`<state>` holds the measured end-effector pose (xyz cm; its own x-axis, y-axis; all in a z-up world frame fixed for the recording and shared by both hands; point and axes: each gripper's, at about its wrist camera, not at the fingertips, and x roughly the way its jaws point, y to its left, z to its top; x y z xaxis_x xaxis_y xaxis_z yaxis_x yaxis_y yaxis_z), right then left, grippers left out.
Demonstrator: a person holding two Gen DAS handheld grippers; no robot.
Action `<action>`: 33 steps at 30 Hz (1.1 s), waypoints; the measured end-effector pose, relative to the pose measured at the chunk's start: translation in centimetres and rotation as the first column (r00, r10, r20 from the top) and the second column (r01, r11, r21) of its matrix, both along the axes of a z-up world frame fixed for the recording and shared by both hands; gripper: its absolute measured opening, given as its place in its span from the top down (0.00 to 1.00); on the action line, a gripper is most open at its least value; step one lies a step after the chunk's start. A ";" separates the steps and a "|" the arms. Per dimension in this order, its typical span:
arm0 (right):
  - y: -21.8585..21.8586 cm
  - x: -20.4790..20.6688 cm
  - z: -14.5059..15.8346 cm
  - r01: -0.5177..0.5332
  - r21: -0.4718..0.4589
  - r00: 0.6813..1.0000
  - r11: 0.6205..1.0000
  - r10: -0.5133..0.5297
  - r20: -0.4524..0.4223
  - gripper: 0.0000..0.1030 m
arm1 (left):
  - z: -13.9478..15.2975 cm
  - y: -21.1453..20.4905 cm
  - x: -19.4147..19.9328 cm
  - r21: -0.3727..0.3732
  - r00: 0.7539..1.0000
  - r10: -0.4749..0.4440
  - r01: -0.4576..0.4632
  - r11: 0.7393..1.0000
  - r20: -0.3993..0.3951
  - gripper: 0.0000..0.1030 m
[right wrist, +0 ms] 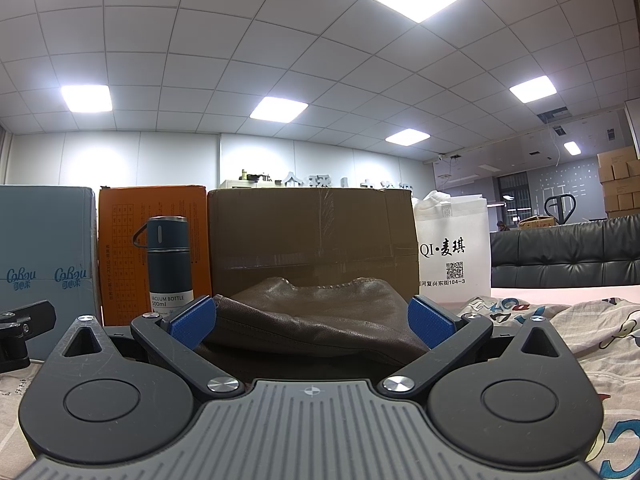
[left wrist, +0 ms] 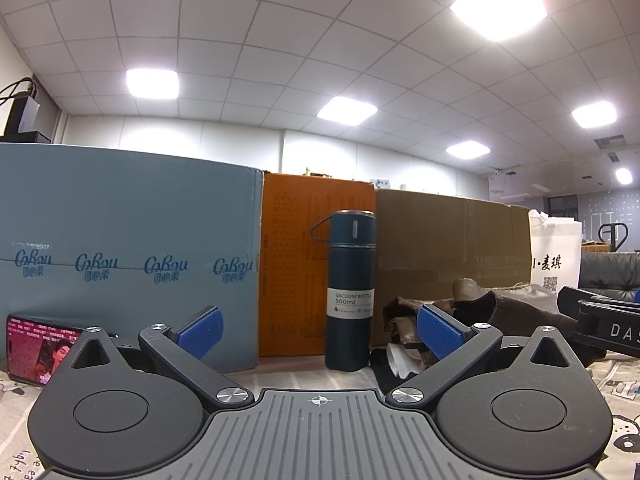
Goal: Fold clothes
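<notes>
Waiting to start: both the left hand-held gripper (left wrist: 318, 334) and right hand-held gripper (right wrist: 312, 326) gape wide, empty; next, pinch the brown leather garment (right wrist: 316, 312).

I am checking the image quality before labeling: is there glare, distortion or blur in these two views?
Left wrist view: the ceiling lights are blown out to white, and the fisheye bends the blue-grey box along its top edge; the vacuum bottle label reads sharply. Right wrist view: the same glare overhead, curved ceiling lines, and the brown leather garment stays sharp though dark.
</notes>
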<state>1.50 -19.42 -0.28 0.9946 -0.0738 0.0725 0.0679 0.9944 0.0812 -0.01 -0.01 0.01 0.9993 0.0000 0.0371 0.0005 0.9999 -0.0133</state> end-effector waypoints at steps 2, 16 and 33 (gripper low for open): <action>0.0 0.0 0.0 0.000 -0.001 1.000 1.000 0.000 -0.001 0.00 | 0.0 0.0 0.0 0.002 1.000 -0.001 0.001 1.000 -0.004 0.00; 0.1 -0.1 0.0 0.000 -0.003 1.000 1.000 0.000 -0.002 0.00 | 0.1 0.0 -0.1 -0.002 1.000 0.003 -0.003 1.000 -0.009 0.00; 0.4 0.0 -0.1 0.006 -0.022 1.000 1.000 -0.006 -0.005 0.00 | -0.1 -0.3 -0.3 0.021 1.000 0.008 -0.008 1.000 0.003 0.00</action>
<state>1.46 -19.02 -0.34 0.9945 -0.0783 0.0690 0.0744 0.9955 0.0586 -0.27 -0.34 -0.10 0.9992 0.0072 0.0397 -0.0075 0.9999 0.0075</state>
